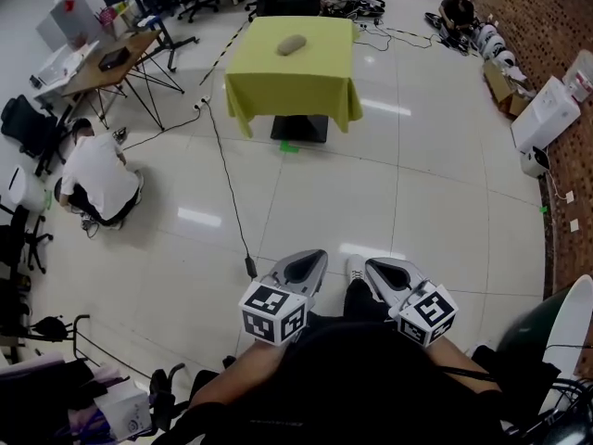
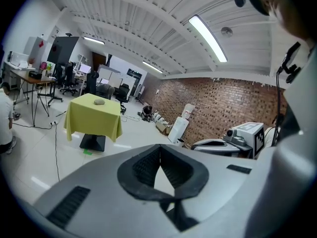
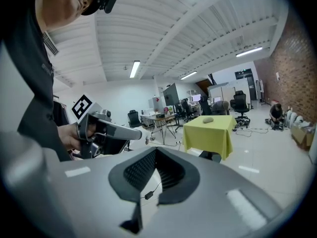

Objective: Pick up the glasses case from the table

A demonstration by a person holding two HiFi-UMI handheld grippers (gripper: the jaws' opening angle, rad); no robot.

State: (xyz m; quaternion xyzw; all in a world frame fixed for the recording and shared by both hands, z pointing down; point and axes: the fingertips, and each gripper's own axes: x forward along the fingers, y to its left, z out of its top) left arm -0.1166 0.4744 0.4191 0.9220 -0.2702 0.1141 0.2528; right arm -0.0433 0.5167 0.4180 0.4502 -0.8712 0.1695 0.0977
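The glasses case, a small beige oval, lies on a table covered with a yellow-green cloth far across the floor. Both gripper views show it too, as the case on the cloth and the case on the cloth. My left gripper and right gripper are held side by side close to my body, well short of the table. The left gripper has its jaws together with nothing between them. The right gripper looks the same.
A person in a white shirt crouches on the floor at the left, near desks and office chairs. A black cable runs over the tiles from the table towards me. Boxes and gear line the brick wall at the right.
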